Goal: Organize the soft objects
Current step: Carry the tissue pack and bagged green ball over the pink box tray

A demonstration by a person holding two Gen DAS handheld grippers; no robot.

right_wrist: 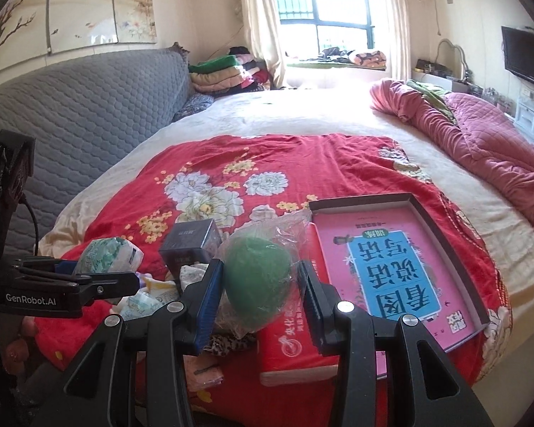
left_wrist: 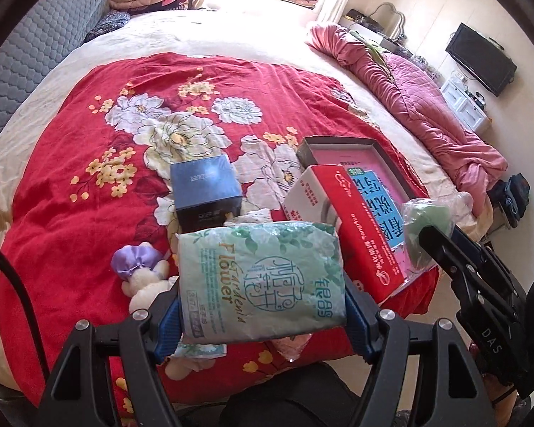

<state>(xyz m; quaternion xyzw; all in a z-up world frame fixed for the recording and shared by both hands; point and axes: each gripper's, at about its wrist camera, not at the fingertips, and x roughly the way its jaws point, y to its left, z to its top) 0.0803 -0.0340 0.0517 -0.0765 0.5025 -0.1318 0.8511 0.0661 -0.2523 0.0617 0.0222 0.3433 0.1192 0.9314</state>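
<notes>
My left gripper [left_wrist: 261,316] is shut on a pale green tissue pack [left_wrist: 261,281] printed "Gardenia Flower", held above the red floral blanket [left_wrist: 89,185]. It also shows in the right wrist view [right_wrist: 106,254]. My right gripper [right_wrist: 260,284] is shut on a green ball in a clear plastic bag [right_wrist: 258,277], above the near right part of the blanket; the ball also shows in the left wrist view [left_wrist: 420,224]. A small white plush toy with a purple bow [left_wrist: 142,274] lies on the blanket under my left gripper.
A dark blue box [left_wrist: 206,188] stands mid-blanket. A red and white carton [left_wrist: 338,220] lies beside an open box lid holding a pink and blue book [right_wrist: 391,263]. More tissue packs [right_wrist: 149,295] lie near the front. A pink quilt [right_wrist: 480,142] is bunched at right.
</notes>
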